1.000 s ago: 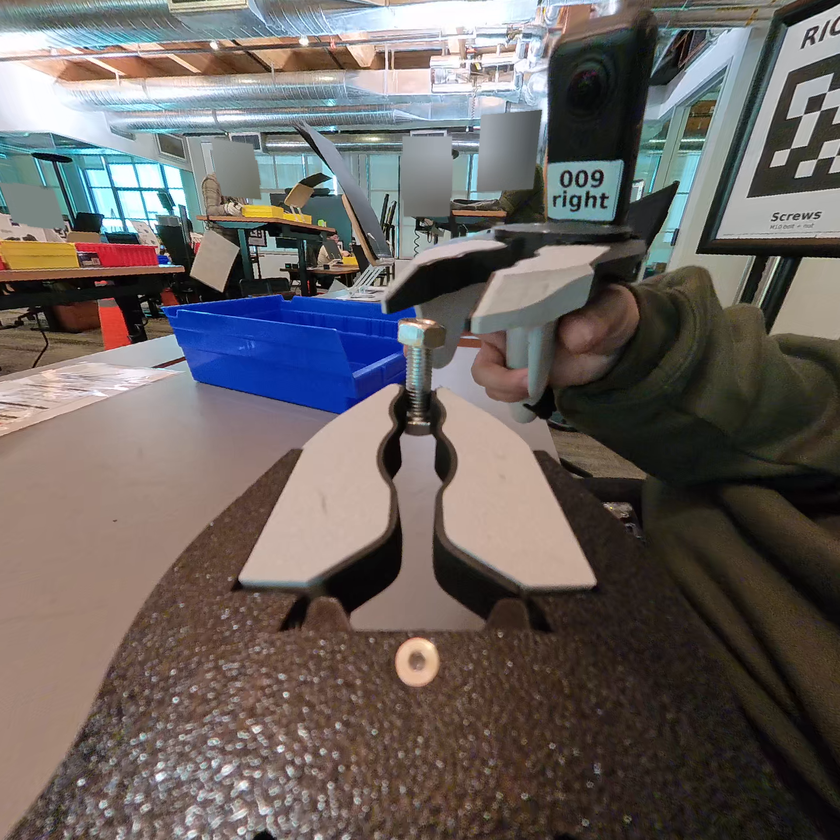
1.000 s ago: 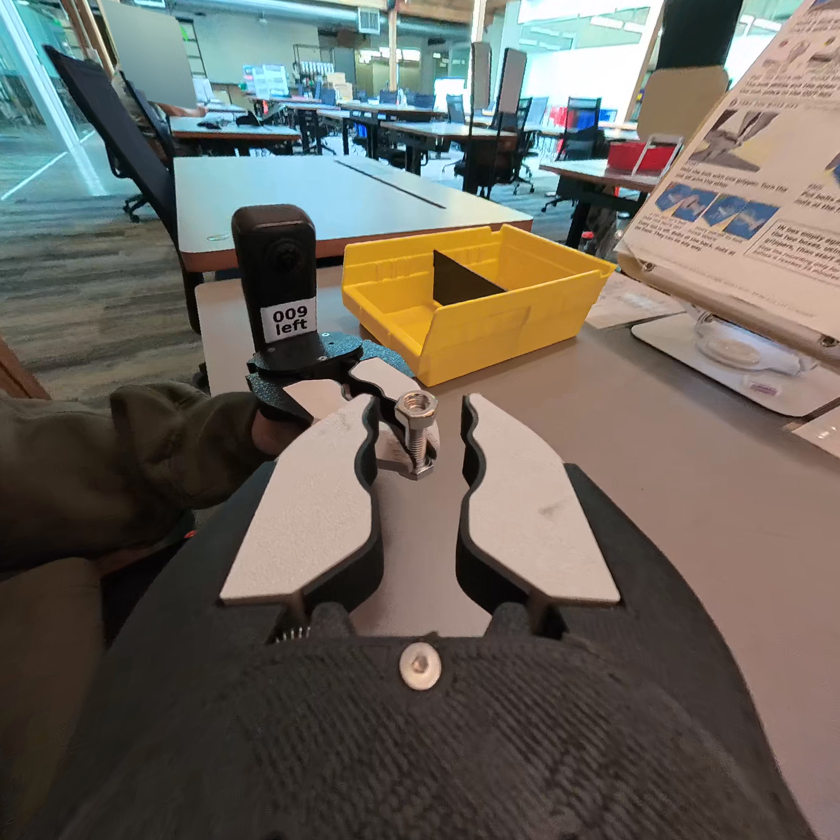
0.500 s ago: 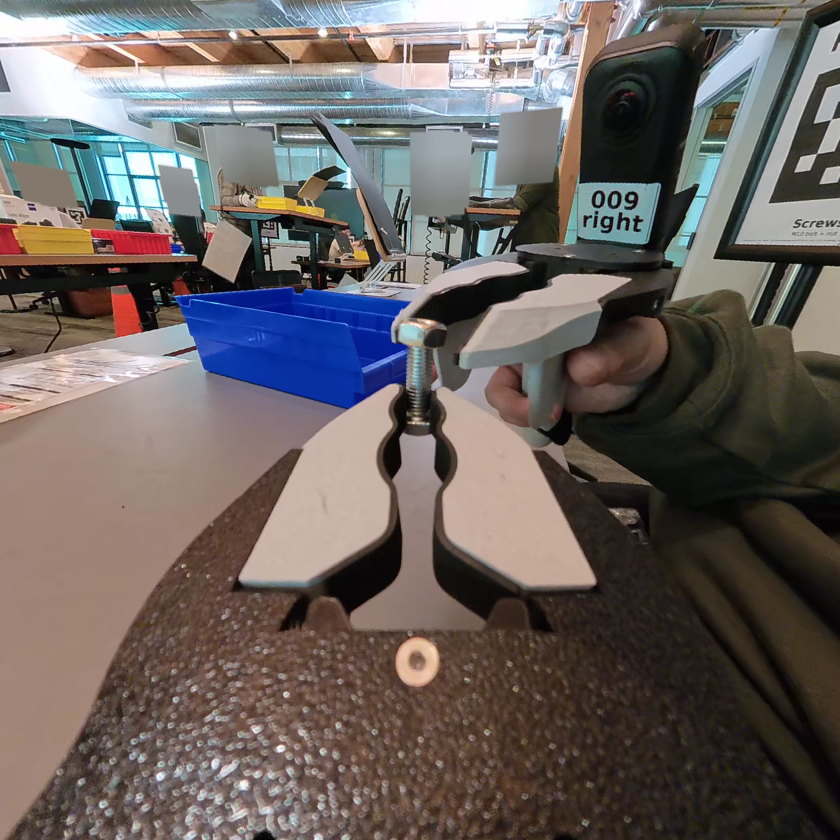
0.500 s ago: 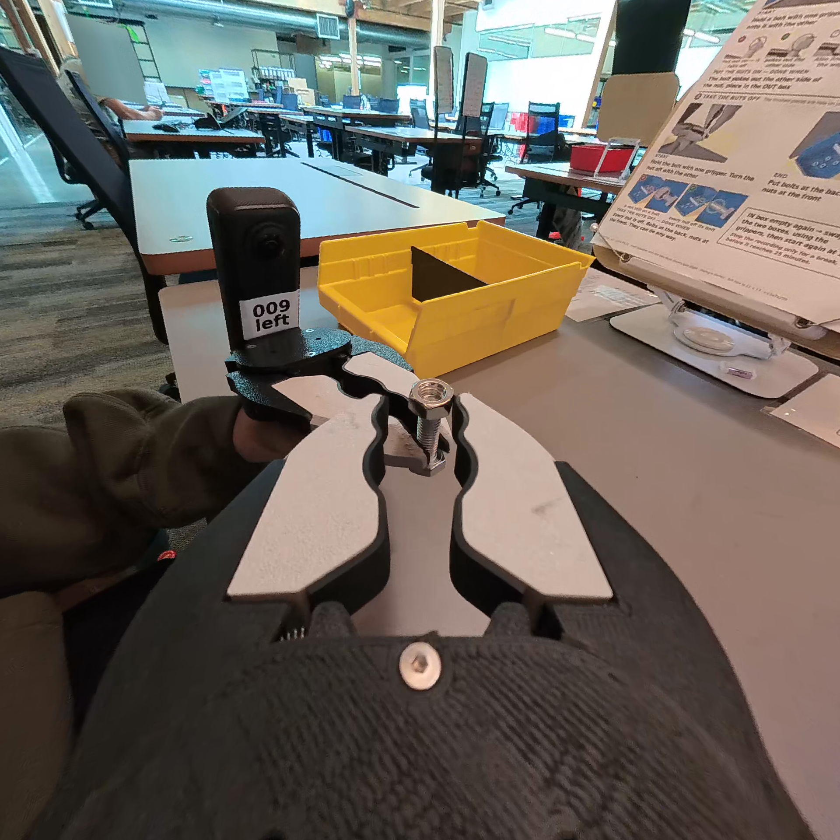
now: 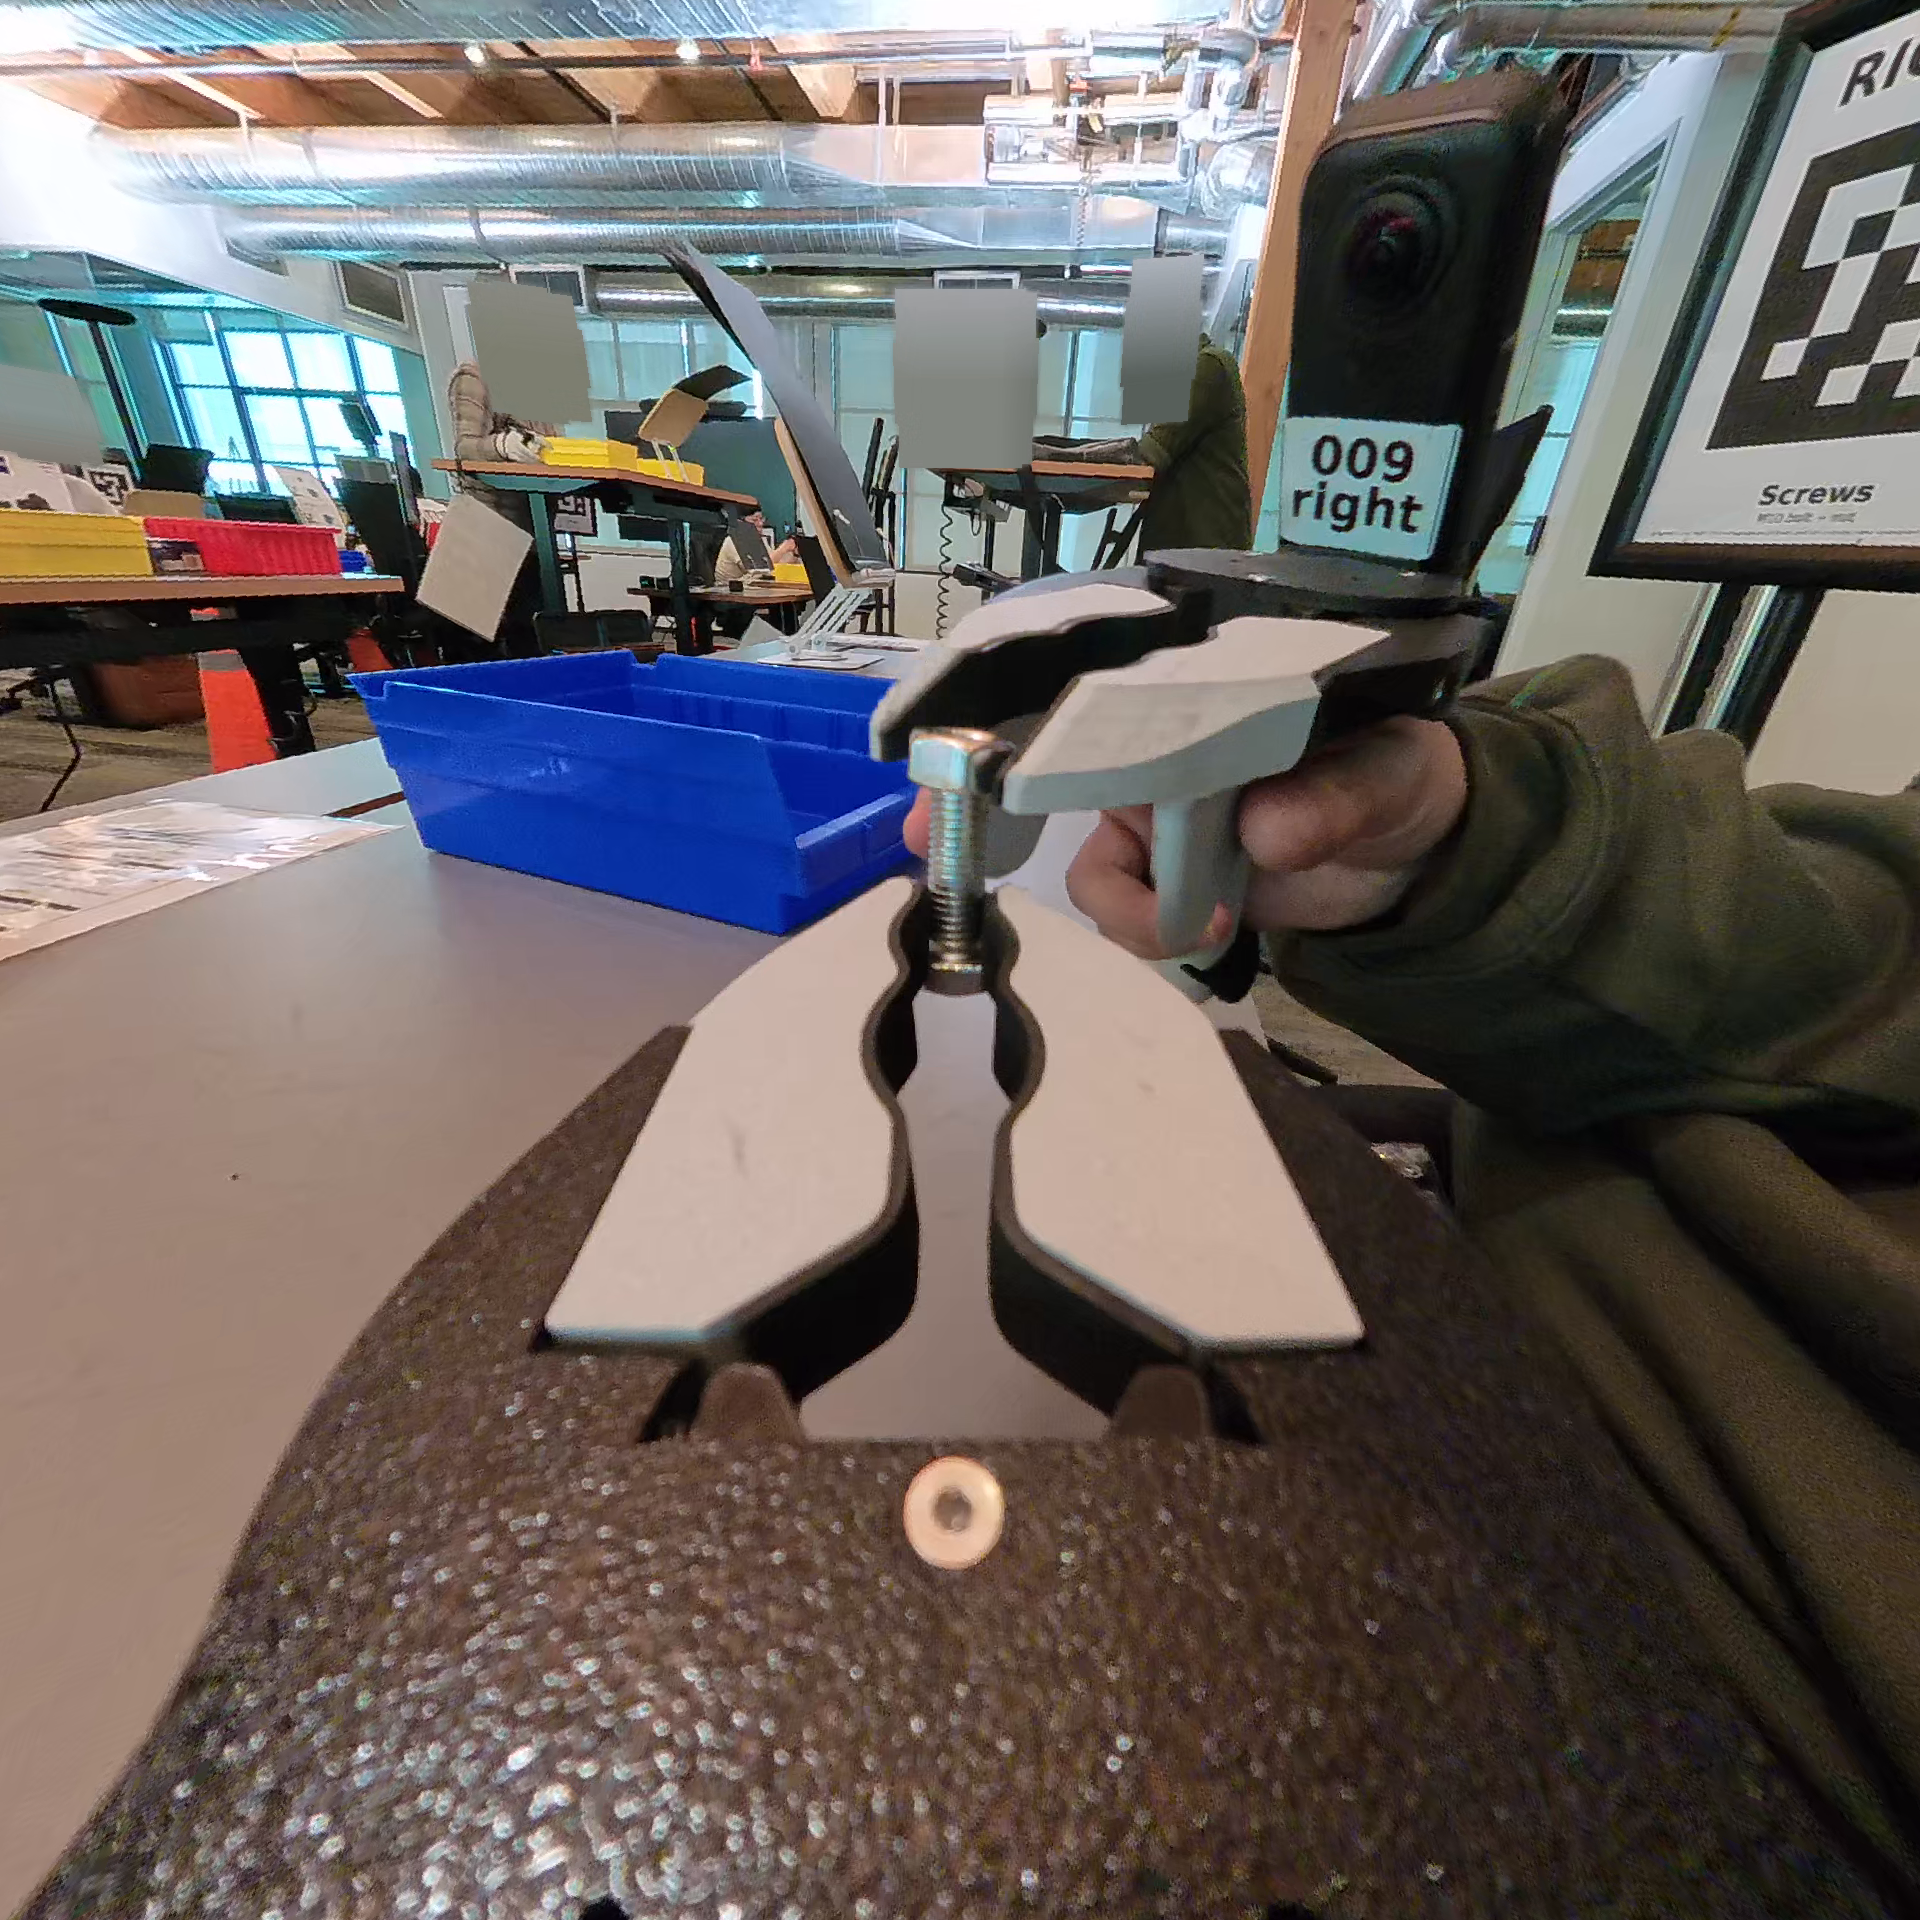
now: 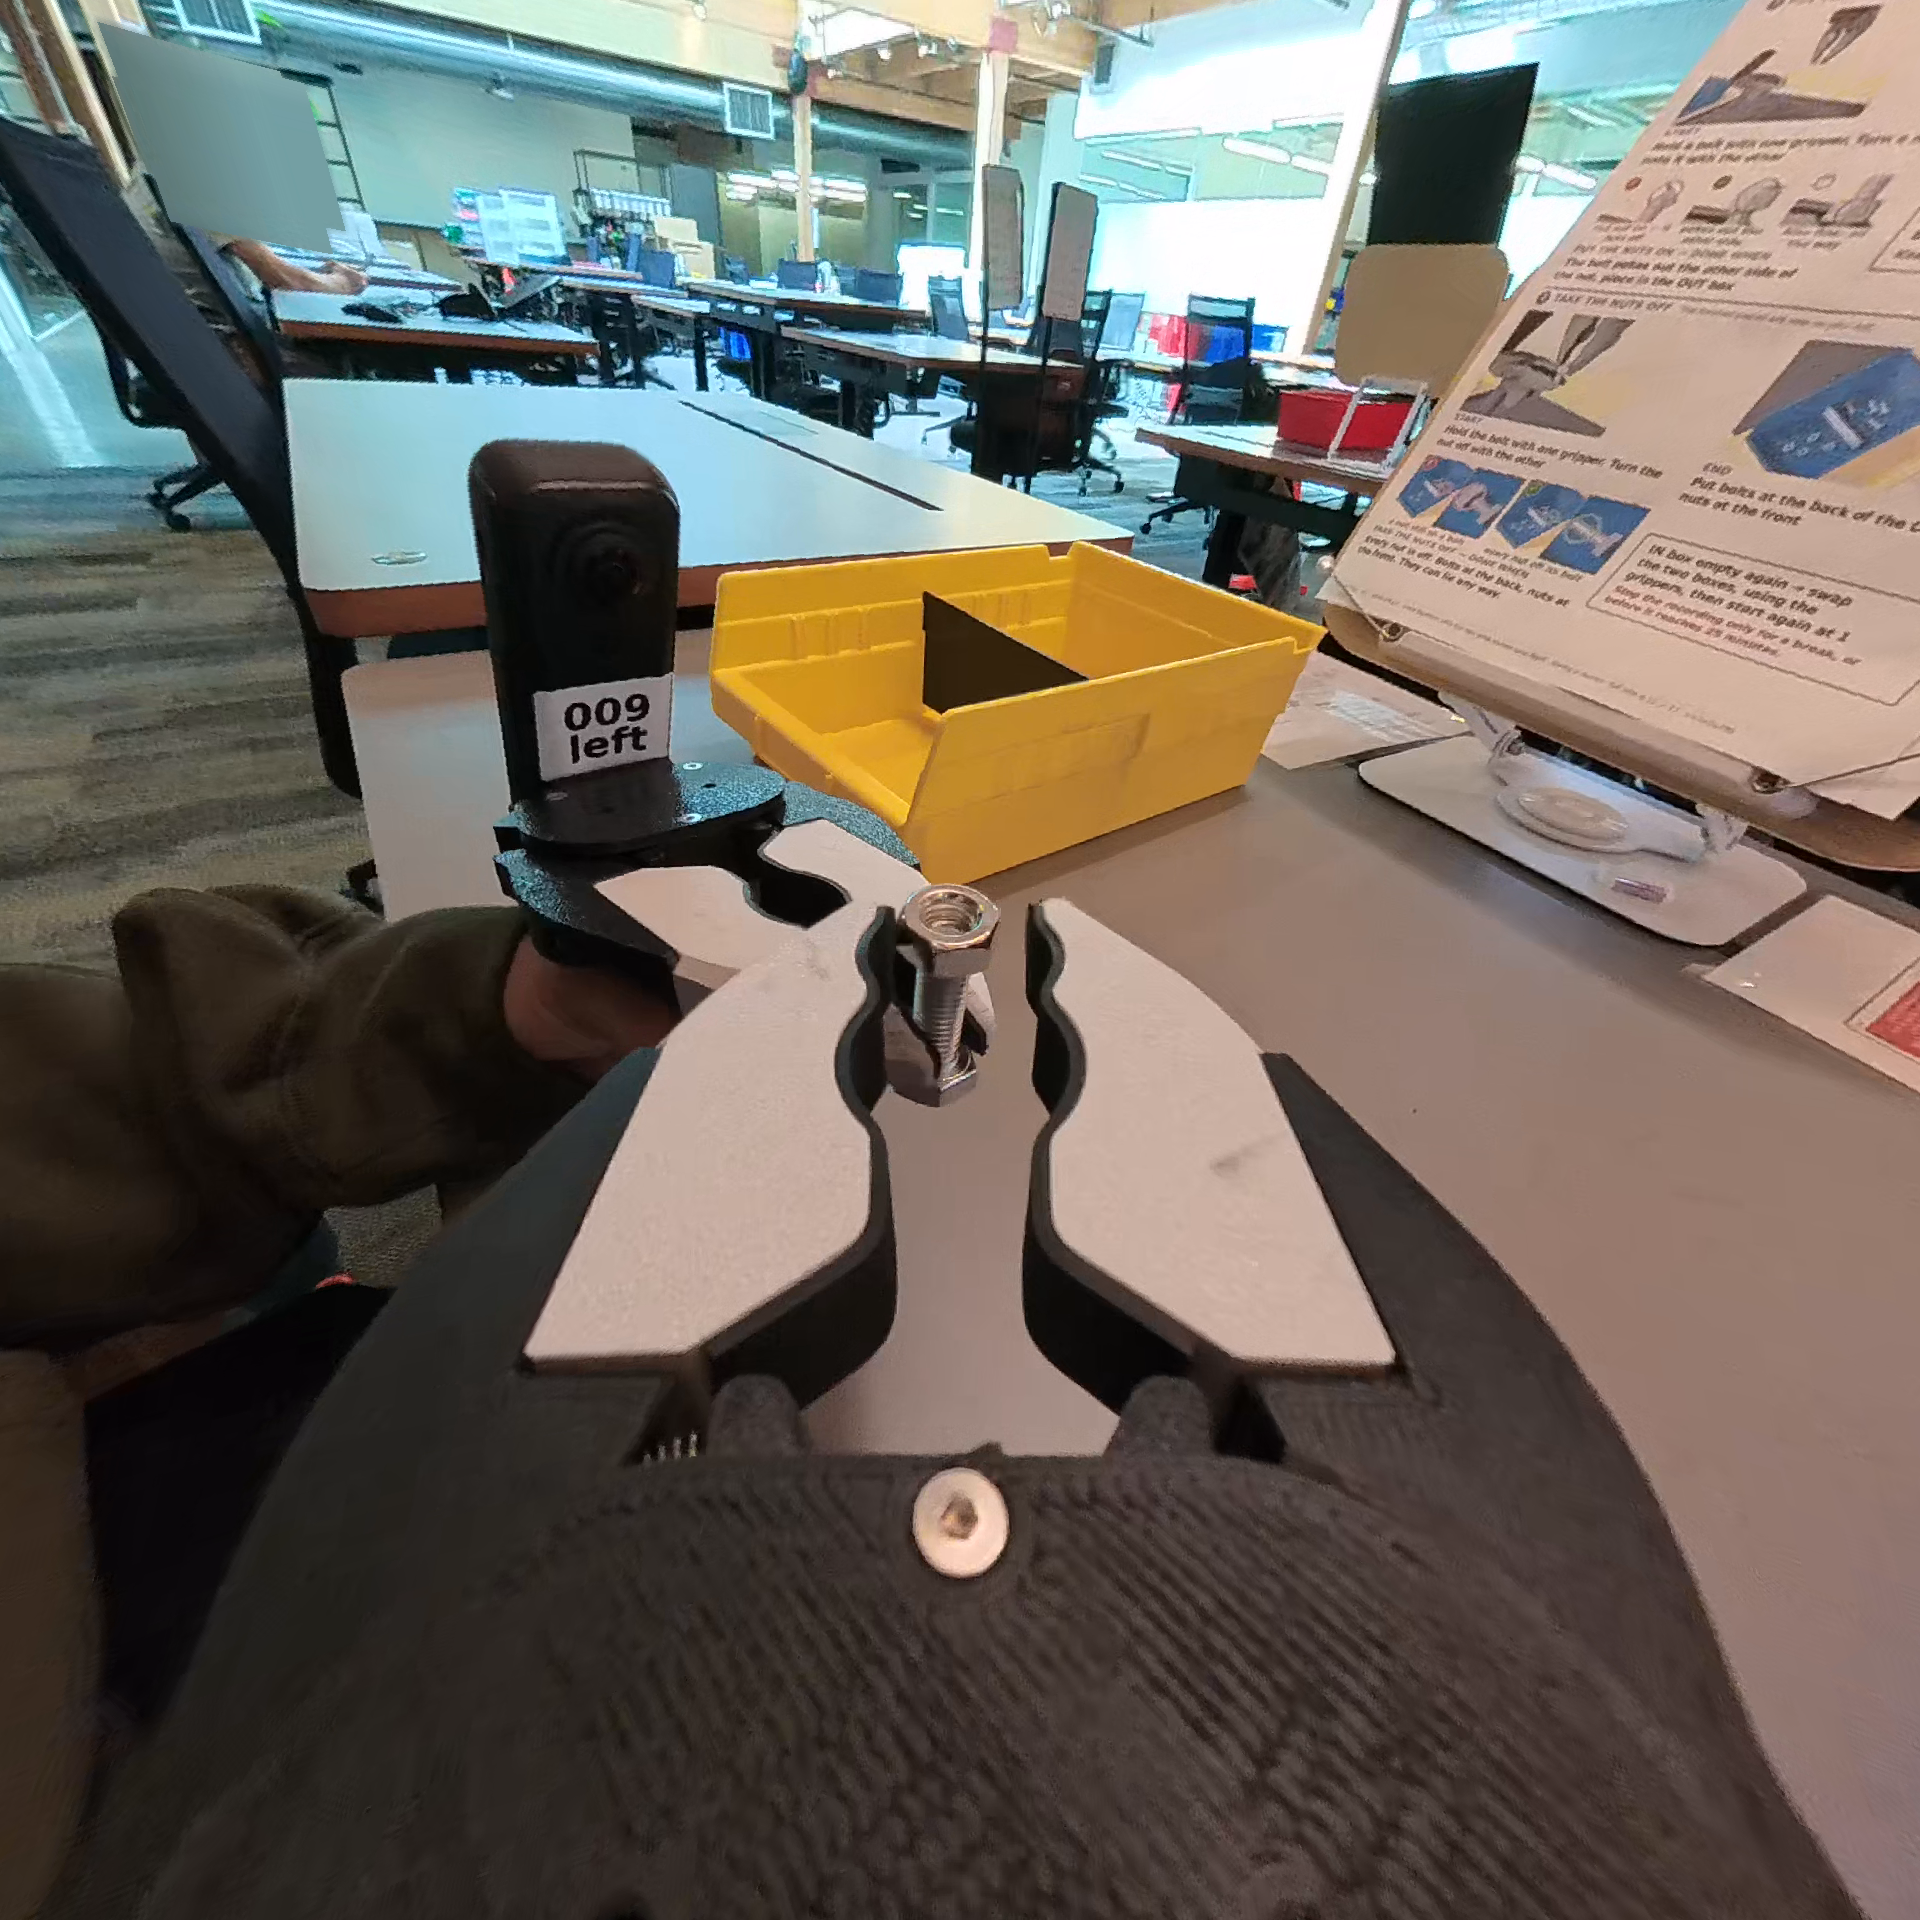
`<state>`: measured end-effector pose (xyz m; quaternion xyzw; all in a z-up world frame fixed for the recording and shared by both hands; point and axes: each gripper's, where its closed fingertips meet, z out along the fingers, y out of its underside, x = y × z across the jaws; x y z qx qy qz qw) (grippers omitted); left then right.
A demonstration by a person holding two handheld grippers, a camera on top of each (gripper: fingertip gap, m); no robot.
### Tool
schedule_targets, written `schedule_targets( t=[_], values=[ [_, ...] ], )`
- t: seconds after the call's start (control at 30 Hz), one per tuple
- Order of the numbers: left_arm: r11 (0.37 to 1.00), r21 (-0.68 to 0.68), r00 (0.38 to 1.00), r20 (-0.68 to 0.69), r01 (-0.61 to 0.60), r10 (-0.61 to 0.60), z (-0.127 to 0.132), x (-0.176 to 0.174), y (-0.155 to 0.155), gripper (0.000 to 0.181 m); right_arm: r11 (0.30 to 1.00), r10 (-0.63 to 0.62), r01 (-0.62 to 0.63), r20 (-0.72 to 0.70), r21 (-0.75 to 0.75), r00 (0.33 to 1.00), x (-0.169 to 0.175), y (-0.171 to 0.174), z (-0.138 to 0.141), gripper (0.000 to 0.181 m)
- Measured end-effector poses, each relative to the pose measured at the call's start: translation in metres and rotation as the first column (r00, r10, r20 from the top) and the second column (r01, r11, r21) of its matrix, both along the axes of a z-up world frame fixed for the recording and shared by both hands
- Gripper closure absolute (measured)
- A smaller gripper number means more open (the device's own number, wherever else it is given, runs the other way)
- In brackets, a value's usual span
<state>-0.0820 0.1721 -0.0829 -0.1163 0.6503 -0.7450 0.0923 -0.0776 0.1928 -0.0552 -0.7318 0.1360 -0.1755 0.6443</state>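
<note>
My left gripper (image 5: 956,940) is shut on a silver bolt (image 5: 954,862) and holds it upright above the grey table (image 5: 312,1039), gripping the lower end by the hex head. A hex nut (image 6: 948,923) sits at the top of the thread. My right gripper (image 6: 954,920) is open, with its jaws close on either side of the nut; the left jaw is at the nut and a small gap shows on the right. In the left wrist view the right gripper's fingers (image 5: 1174,717) flank the nut (image 5: 956,756). The left gripper's fingers (image 6: 675,904) show behind the bolt (image 6: 940,1023).
A blue bin (image 5: 623,769) stands on the table beyond the left gripper. A yellow bin (image 6: 997,707) with a black divider stands beyond the right gripper. An instruction sheet on a stand (image 6: 1662,499) is at right. An olive sleeve (image 5: 1610,883) is beside the grippers.
My right gripper has closed in on the top of the bolt and its jaws have narrowed around the nut. My left gripper still holds the bolt upright.
</note>
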Motion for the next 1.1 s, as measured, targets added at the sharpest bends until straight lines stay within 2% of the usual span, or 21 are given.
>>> schedule_targets(
  t=[0.07,0.23,0.53,0.83,0.9,1.1],
  values=[
    [1.0,0.001,1.0,0.002,0.005,-0.005,0.0,-0.001,-0.001,0.172,1.0,0.025,-0.025,-0.004,-0.005,1.0,-0.003,0.0,-0.002,0.163],
    [0.999,0.042,1.0,0.028,0.005,-0.006,-0.004,-0.002,-0.002,0.172,0.997,0.041,-0.041,-0.01,-0.06,0.999,-0.005,-0.001,-0.004,0.163],
    [0.991,0.13,0.998,0.064,0.014,-0.022,-0.012,-0.007,-0.011,0.172,0.974,0.063,-0.091,-0.138,-0.209,0.988,-0.012,-0.014,-0.014,0.163],
    [0.997,0.079,0.999,0.044,0.013,-0.017,-0.007,-0.005,-0.008,0.172,0.984,0.076,-0.095,-0.123,-0.152,0.989,-0.011,-0.012,-0.011,0.162],
    [0.999,0.047,1.0,0.025,0.009,-0.01,-0.004,-0.002,-0.005,0.172,0.987,0.06,-0.074,-0.095,-0.145,0.994,-0.009,-0.012,-0.01,0.15],
    [0.999,0.016,1.0,0.008,-0.028,0.028,-0.001,0.004,0.003,0.172,0.99,0.067,-0.076,-0.075,-0.121,0.995,-0.011,-0.005,-0.007,0.152]
  ],
)
